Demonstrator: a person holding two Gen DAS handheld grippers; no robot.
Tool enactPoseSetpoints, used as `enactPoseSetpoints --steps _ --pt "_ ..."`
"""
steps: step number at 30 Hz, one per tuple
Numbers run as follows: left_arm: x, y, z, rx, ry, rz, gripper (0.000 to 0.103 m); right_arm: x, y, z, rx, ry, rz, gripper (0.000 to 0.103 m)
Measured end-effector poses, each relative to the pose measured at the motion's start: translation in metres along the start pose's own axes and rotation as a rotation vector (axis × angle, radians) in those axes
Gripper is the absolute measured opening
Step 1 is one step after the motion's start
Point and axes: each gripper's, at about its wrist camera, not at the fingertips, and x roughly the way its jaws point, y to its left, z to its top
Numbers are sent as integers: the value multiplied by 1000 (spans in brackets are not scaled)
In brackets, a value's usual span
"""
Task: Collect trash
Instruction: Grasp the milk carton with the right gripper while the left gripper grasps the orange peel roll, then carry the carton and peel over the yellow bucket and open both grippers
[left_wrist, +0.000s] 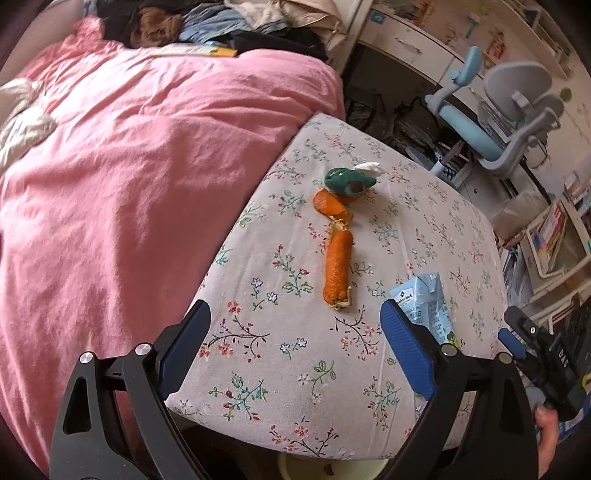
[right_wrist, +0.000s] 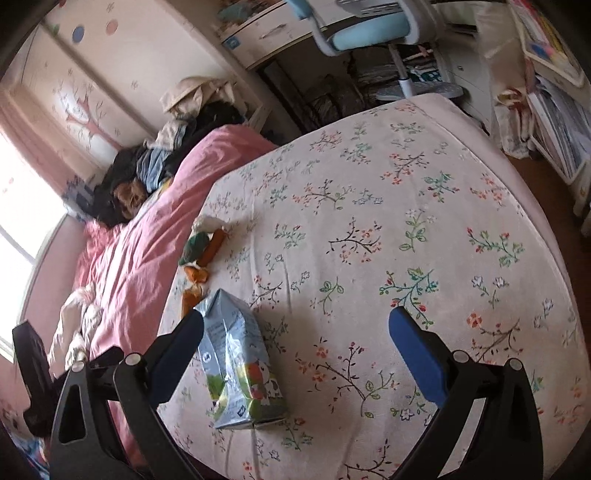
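Both tongs wide open, nothing gripped. Left tongs (left_wrist: 295, 339) over the floral bed sheet (left_wrist: 424, 206): orange peel roll (left_wrist: 338, 271) lies straight ahead at 12 o'clock, long axis pointing away, just beyond the tips. Right tongs (right_wrist: 295, 347): crumpled milk carton (right_wrist: 238, 363) at 10 o'clock, hugging the left finger, long axis roughly 11–5. Each is nearer its own piece; right looks closest.
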Motion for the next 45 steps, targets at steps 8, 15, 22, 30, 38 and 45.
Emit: enactPoseSetpoints --steps 8,15,22,30,38,45 --pt "7 14 3 -64 -8 39 90 36 27 -11 -166 149 44 92" --pt "25 18 8 -86 -3 96 90 67 55 -35 -363 249 42 84" --pt "62 -19 24 49 6 146 90 61 47 -34 -393 241 66 62" --pt "112 -48 37 157 31 210 84 36 32 -25 -311 207 166 62" --pt "102 -46 35 152 6 91 18 18 35 -32 -330 200 198 62" --pt "61 -33 16 102 -8 -68 16 3 45 -50 -346 185 229 62"
